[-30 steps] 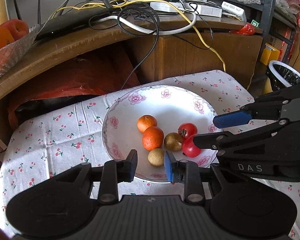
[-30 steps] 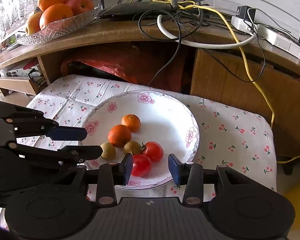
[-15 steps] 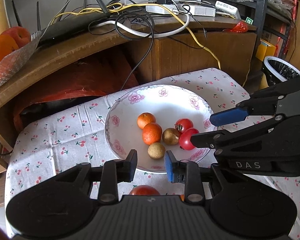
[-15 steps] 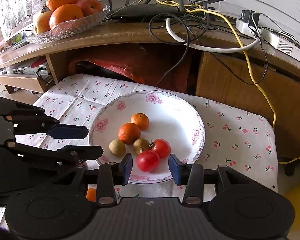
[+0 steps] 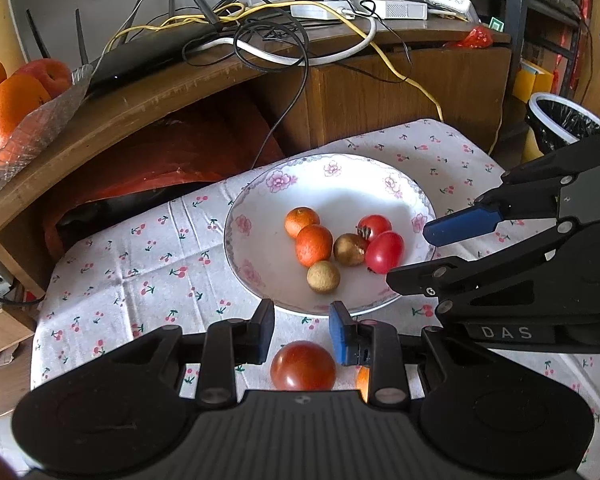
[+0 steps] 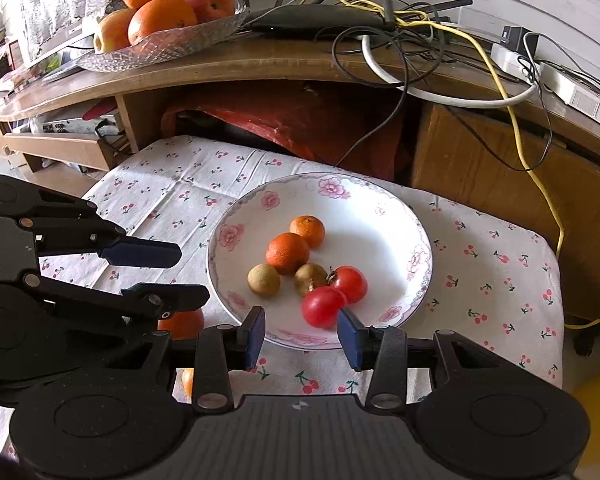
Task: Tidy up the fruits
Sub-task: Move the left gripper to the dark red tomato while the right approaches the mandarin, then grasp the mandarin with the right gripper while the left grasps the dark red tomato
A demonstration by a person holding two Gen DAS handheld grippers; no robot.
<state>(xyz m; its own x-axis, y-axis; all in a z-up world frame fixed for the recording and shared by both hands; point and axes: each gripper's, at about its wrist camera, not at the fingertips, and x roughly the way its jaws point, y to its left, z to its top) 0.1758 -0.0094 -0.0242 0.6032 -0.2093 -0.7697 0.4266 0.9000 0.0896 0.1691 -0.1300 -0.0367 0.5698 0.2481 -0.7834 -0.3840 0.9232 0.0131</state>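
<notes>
Both rigs are pulling back and up from the cherry-print cloth-covered counter (image 5: 112, 280); more cloth is showing now than a second ago. The white floral-rimmed plate (image 6: 380, 208) is sitting mid-counter, holding six small fruits: two oranges, two tan longan-like ones, two red tomatoes, bunched together.

The retreat is uncovering what was hidden under me: a dark red round tomato (image 5: 302, 365) on the cloth just short of the plate rim, and a small orange fruit (image 5: 363, 381) beside it, mostly behind my finger.

My left hand-held gripper (image 5: 301, 330) is hanging released, jaws apart, the tomato below the gap. My right hand-held gripper (image 6: 302, 334) is released too, holding nothing, over the plate's near rim.

Judgement: sorting isn't finished; those two strays are probably next, the tomato likeliest for my left.
</notes>
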